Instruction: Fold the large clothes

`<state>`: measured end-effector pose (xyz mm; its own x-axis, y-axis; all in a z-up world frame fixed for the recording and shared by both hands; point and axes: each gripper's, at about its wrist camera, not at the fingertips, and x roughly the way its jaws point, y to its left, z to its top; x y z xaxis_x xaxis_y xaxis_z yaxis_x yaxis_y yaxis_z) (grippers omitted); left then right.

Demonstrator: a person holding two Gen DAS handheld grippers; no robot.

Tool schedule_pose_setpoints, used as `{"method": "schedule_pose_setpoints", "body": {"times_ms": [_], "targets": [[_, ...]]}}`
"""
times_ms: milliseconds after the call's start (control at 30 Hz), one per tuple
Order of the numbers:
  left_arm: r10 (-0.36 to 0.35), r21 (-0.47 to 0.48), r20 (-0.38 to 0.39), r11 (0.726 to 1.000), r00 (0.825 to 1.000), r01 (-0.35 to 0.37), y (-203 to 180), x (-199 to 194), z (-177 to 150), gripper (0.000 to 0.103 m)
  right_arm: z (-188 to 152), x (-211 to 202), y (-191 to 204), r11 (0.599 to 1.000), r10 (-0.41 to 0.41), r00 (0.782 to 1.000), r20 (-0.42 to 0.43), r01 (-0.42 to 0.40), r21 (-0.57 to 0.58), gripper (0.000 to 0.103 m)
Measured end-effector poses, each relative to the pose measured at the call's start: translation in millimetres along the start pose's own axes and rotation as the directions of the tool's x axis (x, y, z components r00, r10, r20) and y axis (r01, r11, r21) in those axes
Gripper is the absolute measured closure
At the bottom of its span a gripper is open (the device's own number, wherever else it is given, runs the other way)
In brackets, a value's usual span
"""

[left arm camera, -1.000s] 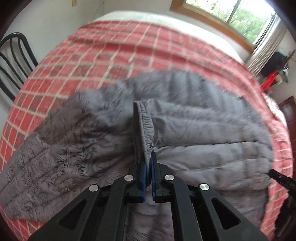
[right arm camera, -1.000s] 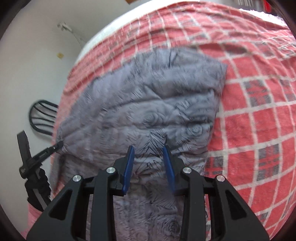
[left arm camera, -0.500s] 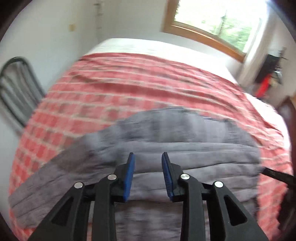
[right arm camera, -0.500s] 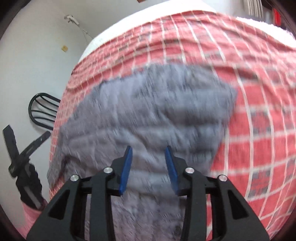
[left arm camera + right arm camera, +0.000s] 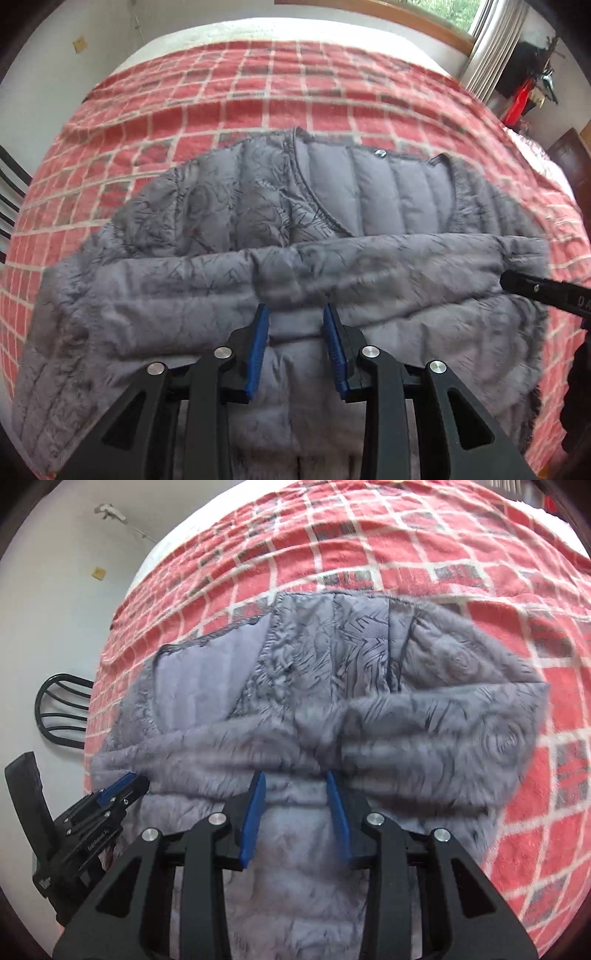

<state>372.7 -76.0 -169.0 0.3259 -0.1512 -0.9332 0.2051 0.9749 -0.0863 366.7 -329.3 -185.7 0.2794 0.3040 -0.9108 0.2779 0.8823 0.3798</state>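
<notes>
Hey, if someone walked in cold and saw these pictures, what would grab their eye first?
A puffy grey quilted jacket lies spread in the middle of a bed, its sleeves folded across the body. Under it, a red checked blanket covers the bed. Up close, the left gripper and right gripper hover above the jacket, blue-padded jaws open.

We see the jacket (image 5: 280,280) lying on the blanket (image 5: 258,96), which covers the bed (image 5: 280,31) out to its far edge. Both sleeves are folded across the jacket's body, their ends meeting near its middle, with the collar (opened toward the far side) behind them. Our left gripper (image 5: 295,332) hangs over the near part of the jacket, left of our right gripper (image 5: 295,805). A chair (image 5: 62,709) stands left of the bed.
</notes>
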Motion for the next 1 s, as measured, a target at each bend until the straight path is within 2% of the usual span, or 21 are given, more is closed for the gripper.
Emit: {"method": "schedule_pose_setpoints", "body": {"times_ms": [67, 167, 233, 300, 333, 533, 667, 733, 800, 833, 900, 967, 1000], "targets": [[-0.027, 0.015, 0.029, 1.000, 0.999, 0.027, -1.2, -17.7, -8.4, 0.070, -17.2, -15.9, 6.0, 0.999, 0.023, 1.000, 0.014, -0.023, -0.026, 0.065], [-0.025, 0.057, 0.043, 0.998, 0.999, 0.022, -9.5, -29.5, -25.7, 0.067, -45.5, -24.5, 16.1, 0.997, -0.014, 1.000, 0.009, 0.014, -0.070, 0.064], [-0.024, 0.071, 0.011, 0.997, 1.000, 0.023, -13.0, -20.7, -37.2, 0.066, -60.1, -20.3, 17.8, 0.996, -0.026, 1.000, -0.002, 0.026, -0.080, 0.064], [-0.003, 0.068, -0.026, 0.998, 1.000, 0.005, -12.5, -2.0, -41.5, 0.066, -69.5, -3.0, 11.7, 0.995, -0.086, 0.996, -0.037, 0.084, -0.059, 0.064], [-0.007, 0.060, -0.034, 0.998, 0.999, 0.009, -9.6, 4.5, -43.4, 0.066, -73.0, 4.8, 7.1, 0.995, -0.091, 0.995, -0.045, 0.089, -0.047, 0.065], [0.021, 0.077, -0.005, 0.997, 1.000, -0.021, -11.4, 16.0, -50.9, 0.065, -80.8, 10.5, 4.1, 0.994, -0.091, 0.996, 0.012, 0.092, -0.064, 0.065], [-0.052, -0.036, -0.036, 0.998, 0.998, 0.051, 6.6, 2.3, -45.3, 0.066, -83.2, -6.0, 5.4, 0.996, -0.082, 0.997, 0.009, 0.083, -0.042, 0.064], [-0.072, -0.090, 0.007, 0.993, 0.997, 0.072, 25.3, -26.3, -49.0, 0.065, -87.4, -27.2, 10.0, 0.997, -0.049, 0.997, 0.059, 0.052, -0.050, 0.061], [-0.066, -0.127, 0.066, 0.989, 0.996, 0.074, 46.9, -56.1, -58.1, 0.058, -95.2, -55.7, 15.2, 0.996, -0.048, 0.992, 0.114, 0.057, -0.070, 0.050], [-0.075, -0.152, 0.087, 0.984, 0.993, 0.087, 58.5, -67.4, -63.3, 0.052, -99.1, -65.7, 15.5, 0.996, -0.049, 0.990, 0.131, 0.059, -0.073, 0.048], [-0.074, -0.230, 0.116, 0.968, 0.990, 0.100, 93.8, -89.9, -84.3, 0.051, -107.7, -84.1, 15.3, 0.995, -0.046, 0.986, 0.159, 0.058, -0.075, 0.045], [-0.034, -0.325, 0.116, 0.943, 0.993, 0.071, 135.1, -103.5, -109.6, 0.051, -118.5, -97.6, 11.2, 0.996, -0.053, 0.984, 0.172, 0.066, -0.066, 0.043], [-0.016, -0.386, 0.108, 0.921, 0.994, 0.057, 159.1, -108.2, -126.6, 0.051, -125.0, -103.0, 8.2, 0.996, -0.062, 0.982, 0.178, 0.073, -0.059, 0.043]]}}
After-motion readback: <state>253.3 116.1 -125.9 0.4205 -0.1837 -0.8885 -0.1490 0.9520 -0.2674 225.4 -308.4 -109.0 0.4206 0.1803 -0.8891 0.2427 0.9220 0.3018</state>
